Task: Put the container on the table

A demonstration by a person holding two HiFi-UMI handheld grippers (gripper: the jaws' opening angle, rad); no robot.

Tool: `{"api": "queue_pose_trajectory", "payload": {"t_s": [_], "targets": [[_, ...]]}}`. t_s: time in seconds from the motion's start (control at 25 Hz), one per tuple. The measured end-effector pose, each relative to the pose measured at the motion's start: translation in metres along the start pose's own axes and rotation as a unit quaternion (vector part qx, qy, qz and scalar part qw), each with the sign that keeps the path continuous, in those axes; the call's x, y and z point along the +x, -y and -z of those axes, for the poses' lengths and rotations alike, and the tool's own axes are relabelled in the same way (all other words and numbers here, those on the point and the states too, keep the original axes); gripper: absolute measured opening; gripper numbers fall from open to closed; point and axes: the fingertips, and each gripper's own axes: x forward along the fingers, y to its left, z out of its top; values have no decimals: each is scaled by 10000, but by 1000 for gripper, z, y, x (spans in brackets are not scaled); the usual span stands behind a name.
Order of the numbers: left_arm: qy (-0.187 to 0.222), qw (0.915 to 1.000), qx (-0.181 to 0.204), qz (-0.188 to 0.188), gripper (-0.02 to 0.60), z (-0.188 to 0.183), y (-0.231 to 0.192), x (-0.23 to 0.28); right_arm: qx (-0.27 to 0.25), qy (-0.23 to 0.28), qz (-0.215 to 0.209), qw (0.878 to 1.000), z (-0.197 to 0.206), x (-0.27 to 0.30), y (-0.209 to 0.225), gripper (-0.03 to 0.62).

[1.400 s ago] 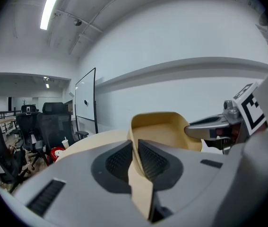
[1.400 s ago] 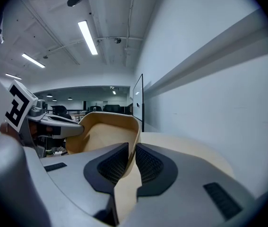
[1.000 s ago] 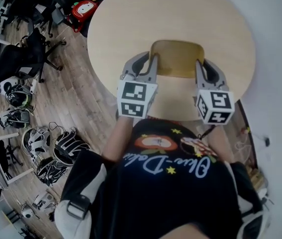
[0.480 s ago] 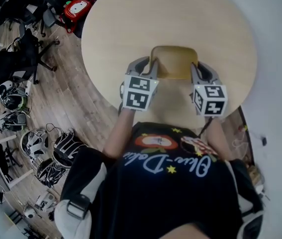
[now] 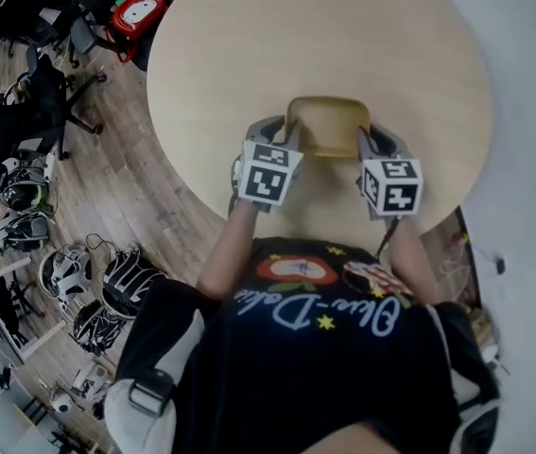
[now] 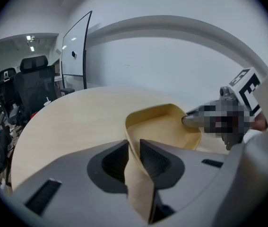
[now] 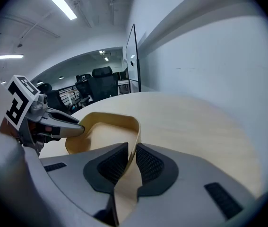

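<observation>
A shallow tan container with rounded corners (image 5: 329, 126) is held over the round pale-wood bench (image 5: 343, 26), on the side nearest the person. The left gripper (image 5: 283, 138) is closed on the container's left wall and the right gripper (image 5: 370, 142) on its right wall.

In the left gripper view, the left gripper (image 6: 134, 157) has its jaws almost together, with only the thin tan wall pinched between the ribbed black pads (image 6: 155, 159). The rest of the container (image 6: 164, 126) runs ahead over the bench top (image 6: 67, 122) to the tip of the right gripper (image 6: 195, 119).

The right gripper view shows the same thing mirrored. The right gripper (image 7: 130, 162) is clamped just as narrowly on the opposite wall. The container (image 7: 103, 134) reaches across to the left gripper (image 7: 70, 126) above the pale bench (image 7: 195, 122).

Compared with a second ago, both marker cubes and the container look smaller in the head view and lie closer together. They have moved away from the camera and down toward the bench. The hold on both walls is unchanged, and the container is still level between the grippers. Whether its underside touches the bench yet cannot be told from any view.
</observation>
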Motion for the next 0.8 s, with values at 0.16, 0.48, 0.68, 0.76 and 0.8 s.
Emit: {"api": "queue_pose_trajectory", "payload": {"t_s": [0.16,0.48,0.68,0.76,0.8], "targets": [[-187,9998,-75,78,57,11,-1,18,112,-251,-60,9996,11,11,3,34],[-486,9986,-102,199,76,21,-2,30,323,-575,-183,9977,28,27,3,42],[-624,9977,-115,233,86,26,-2,37,427,-664,-190,9967,33,33,6,49],[-631,9976,-144,239,86,27,-3,39,476,-687,-202,9963,35,35,7,52],[-627,9976,-158,248,86,28,-2,40,493,-688,-206,9962,36,35,7,54]]}}
